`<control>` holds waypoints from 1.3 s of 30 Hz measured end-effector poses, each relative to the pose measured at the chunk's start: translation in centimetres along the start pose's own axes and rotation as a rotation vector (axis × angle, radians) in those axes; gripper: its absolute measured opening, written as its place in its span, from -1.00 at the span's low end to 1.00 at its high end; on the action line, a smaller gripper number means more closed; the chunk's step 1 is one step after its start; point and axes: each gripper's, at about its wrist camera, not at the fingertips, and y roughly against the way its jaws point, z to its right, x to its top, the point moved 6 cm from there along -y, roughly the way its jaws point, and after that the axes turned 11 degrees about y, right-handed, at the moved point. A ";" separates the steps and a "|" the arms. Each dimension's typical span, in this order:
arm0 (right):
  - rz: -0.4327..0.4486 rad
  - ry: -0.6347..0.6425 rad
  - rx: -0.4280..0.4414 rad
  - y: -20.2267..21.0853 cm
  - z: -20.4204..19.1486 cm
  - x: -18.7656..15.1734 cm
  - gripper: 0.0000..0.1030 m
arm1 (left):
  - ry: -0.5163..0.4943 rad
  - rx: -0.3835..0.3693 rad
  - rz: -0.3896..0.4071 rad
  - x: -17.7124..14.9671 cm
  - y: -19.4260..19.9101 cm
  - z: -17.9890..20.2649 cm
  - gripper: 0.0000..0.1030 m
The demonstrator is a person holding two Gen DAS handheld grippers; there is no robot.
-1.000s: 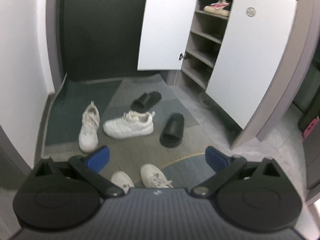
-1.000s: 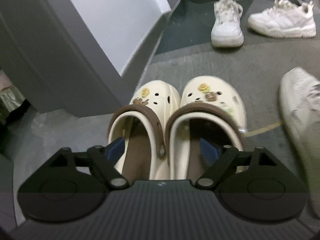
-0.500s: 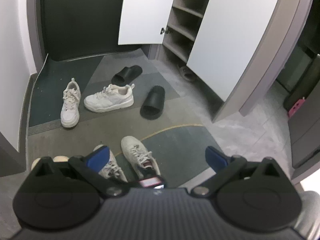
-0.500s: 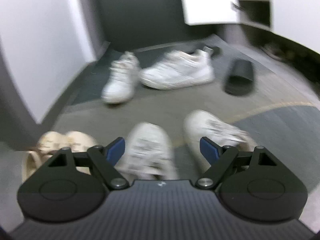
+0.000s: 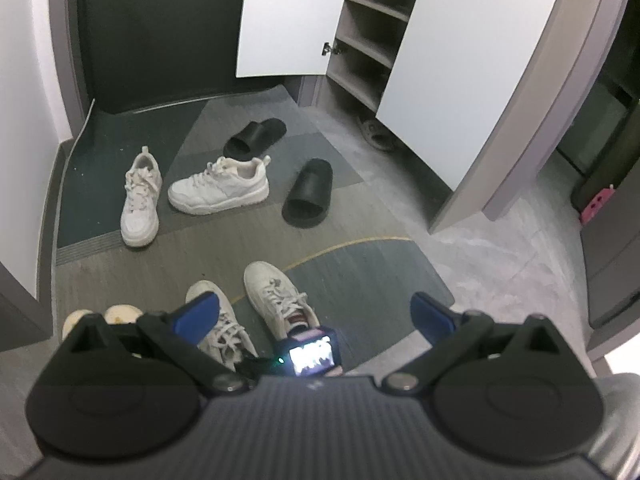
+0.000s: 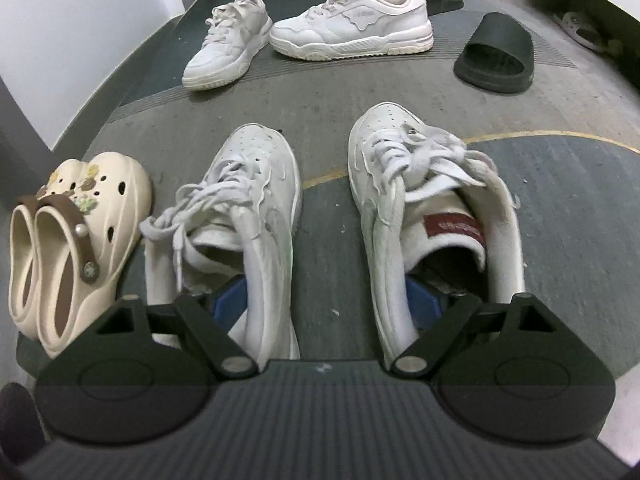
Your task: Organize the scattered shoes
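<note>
While both tongs gape, the right tongs (image 6: pixel 326 298) have fingertips hidden inside two white sneakers (image 6: pixel 256 216).

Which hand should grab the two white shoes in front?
Probably the right gripper: its open jaws sit low, one fingertip inside each near white sneaker. The left gripper hovers higher, holding nothing.

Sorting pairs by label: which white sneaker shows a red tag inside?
The white sneaker nearest the right claw, on its right side; its tongue carries a red label. The neighbouring sneaker shows none.
</note>
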 end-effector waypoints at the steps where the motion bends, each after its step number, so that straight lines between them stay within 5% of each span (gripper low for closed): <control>1: 0.008 -0.001 0.005 -0.4 -0.1 0.4 0.68 | 0.001 0.001 -0.007 -0.1 -0.2 -0.1 1.00; 7: 0.008 0.010 -0.014 -3.3 -0.1 1.9 0.49 | 0.014 0.012 -0.047 -0.4 -1.3 -0.9 0.99; 11: 0.048 -0.015 -0.008 -2.7 -0.5 2.1 -0.22 | 0.015 0.019 -0.046 -0.4 -1.5 -1.2 1.00; 14: 0.051 -0.013 0.003 -2.5 -1.8 2.3 -0.39 | 0.020 0.019 -0.033 -0.3 -0.9 -1.5 0.99; 21: 0.069 -0.095 0.018 -1.9 -3.8 2.3 -0.41 | 0.032 0.020 -0.003 -0.2 0.3 -2.2 0.99; 31: 0.068 0.060 0.142 -1.5 -9.5 2.0 -0.42 | 0.055 0.032 0.035 0.3 1.9 -3.3 0.99; 39: -0.023 0.116 0.155 -0.6 -9.9 3.3 -0.34 | 0.080 0.150 0.162 3.0 2.6 -5.4 1.00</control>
